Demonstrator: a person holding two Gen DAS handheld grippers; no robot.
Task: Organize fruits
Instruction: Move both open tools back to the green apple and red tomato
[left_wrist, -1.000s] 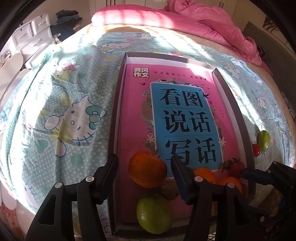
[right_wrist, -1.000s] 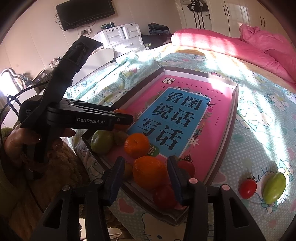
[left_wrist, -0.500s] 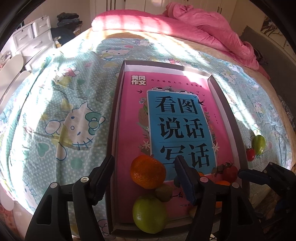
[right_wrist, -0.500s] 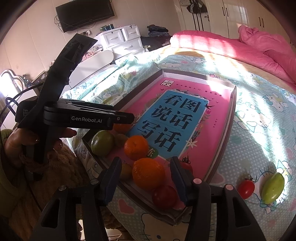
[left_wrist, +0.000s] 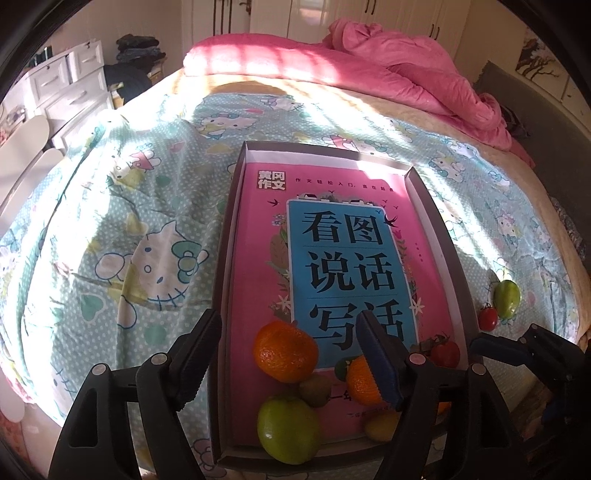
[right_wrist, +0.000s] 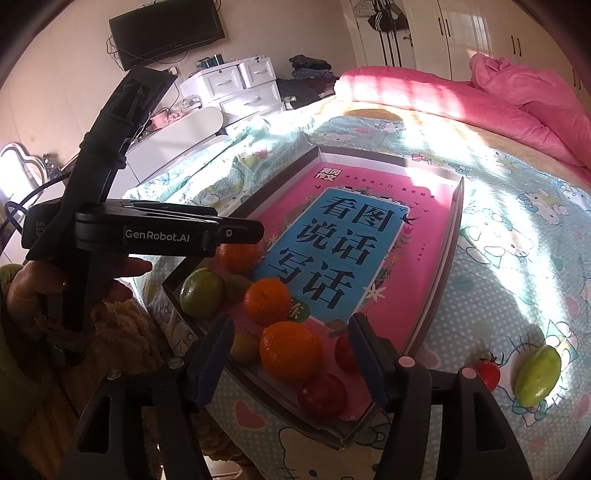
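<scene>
The left gripper (left_wrist: 288, 354) is opening — an orange (left_wrist: 285, 350) lies between its jaws, untouched. The right gripper (right_wrist: 291, 360) is opening too — another orange (right_wrist: 290, 350) between, star fruit (right_wrist: 537, 374) at three o'clock.

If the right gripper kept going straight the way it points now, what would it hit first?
Most likely the nearest orange in the tray: it sits between the right gripper's opening jaws, untouched. Depth is hard to judge.

A home bedroom: a bed (left_wrist: 155, 206) under a cartoon sheet, a pink duvet (left_wrist: 388, 74) at 12 o'clock, white drawers (right_wrist: 236, 88) and a wall TV (right_wrist: 166, 37) at 10, wardrobes (right_wrist: 461, 33) behind.
</scene>
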